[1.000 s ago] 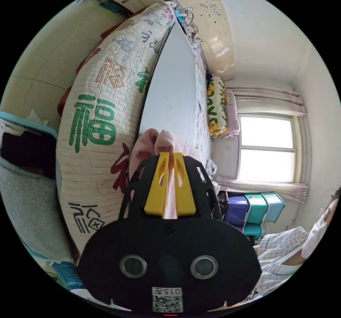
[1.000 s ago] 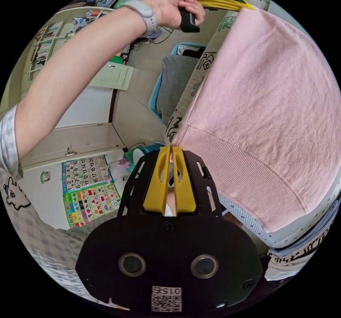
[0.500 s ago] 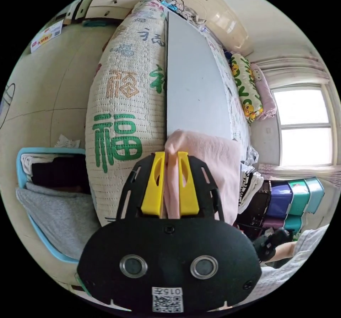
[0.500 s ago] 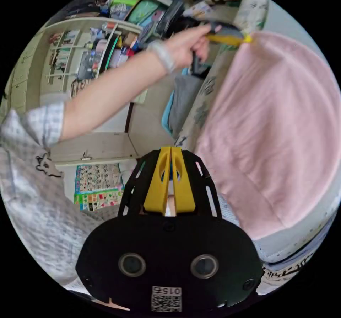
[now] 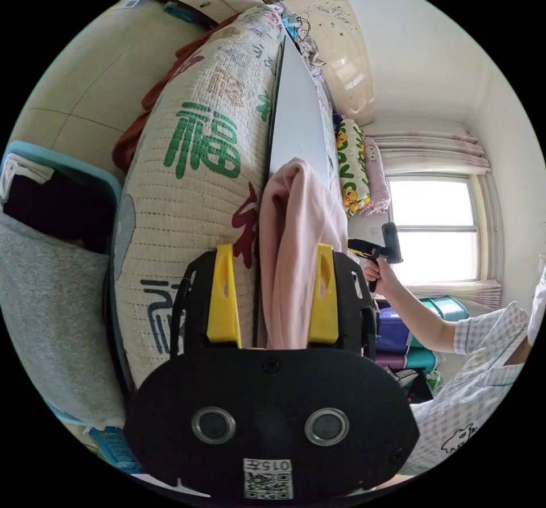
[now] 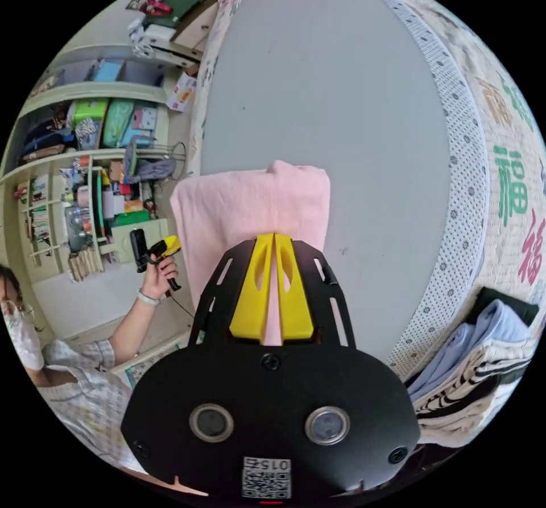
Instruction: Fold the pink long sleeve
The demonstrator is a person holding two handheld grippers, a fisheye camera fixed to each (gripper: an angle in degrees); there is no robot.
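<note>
Pale pink long sleeve (image 6: 250, 204), plain grey bed sheet (image 6: 318, 93), cream quilt (image 5: 193, 190) with green and red characters, yellow-jawed black left tool (image 5: 273, 298) and right tool (image 6: 272, 289), blue and striped folded clothes (image 6: 478, 360), checked sleeve (image 5: 489, 332)

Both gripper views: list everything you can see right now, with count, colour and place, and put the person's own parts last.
pink long sleeve: one, pink, folded on the grey board.
grey board: one, grey, on the bed.
quilted cover: one, cream with green and red characters, bed side.
folded clothes stack: one, blue, white and striped, beside the bed.
basket: one, blue rim, holding grey and dark clothes.
pillows: two, one patterned, one pink, far end of the bed.
window: one, bright, curtained.
storage boxes: several, purple and teal, below the window.
shelves: cluttered, by the wall.
left gripper: jaws open around the garment.
right gripper: jaws closed on the garment.
</note>
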